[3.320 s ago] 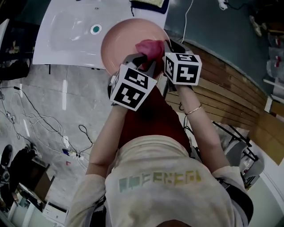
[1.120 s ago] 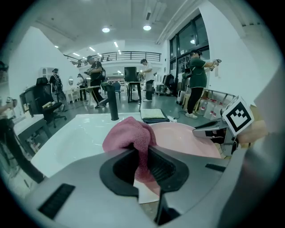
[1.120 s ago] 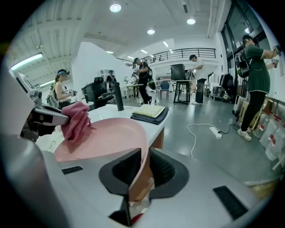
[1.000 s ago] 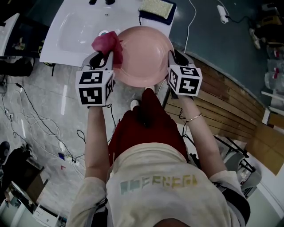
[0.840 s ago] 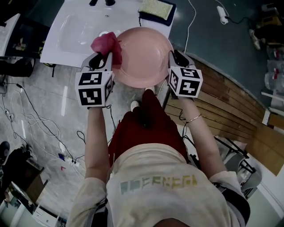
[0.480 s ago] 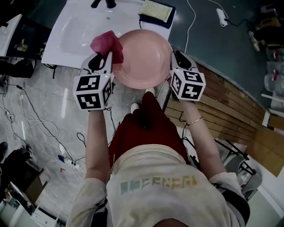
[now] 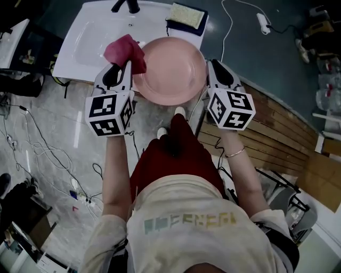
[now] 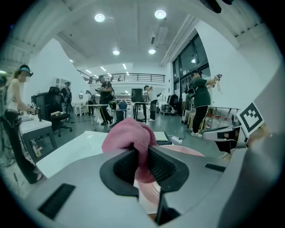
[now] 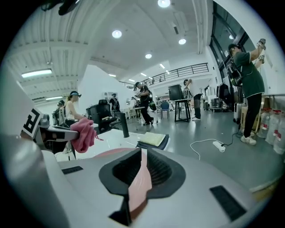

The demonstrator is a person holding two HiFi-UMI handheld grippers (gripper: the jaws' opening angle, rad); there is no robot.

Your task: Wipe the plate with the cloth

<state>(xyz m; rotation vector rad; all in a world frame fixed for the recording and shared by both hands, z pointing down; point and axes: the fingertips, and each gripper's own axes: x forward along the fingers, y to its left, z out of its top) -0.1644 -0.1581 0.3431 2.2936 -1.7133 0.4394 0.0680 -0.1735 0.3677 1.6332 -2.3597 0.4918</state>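
Gone from the middle of the plate (image 7: pixel 170 66), where it was pressed some three seconds back, the pink cloth (image 7: pixel 125 52) now sits at the plate's 10 o'clock rim. The two grippers, then crowded together at the near edge, stand on opposite sides of the dish.

At the plate's 9 o'clock is the left gripper (image 7: pixel 118 72). Its own view shows the jaws pinched tight on the cloth (image 8: pixel 129 133), which bunches up above them, with the plate (image 8: pixel 178 153) just beyond. Whether the cloth touches the rim cannot be told.

The right gripper (image 7: pixel 213 69) has the plate at 3 o'clock. In the right gripper view its jaws are closed on the plate's rim (image 9: pixel 139 185), seen edge-on as a thin pink strip between them.

The plate is held in the air, its hollow face turned up toward the head camera and its far edge over the near side of a white sink (image 7: pixel 88 37). A yellow sponge (image 7: pixel 186 15) lies on a dark tray at the plate's 12 o'clock, on the sink's corner. A black faucet (image 7: pixel 128 6) stands at 11 o'clock. Further out at 1 o'clock, a white power strip (image 7: pixel 262 21) lies on the dark floor.
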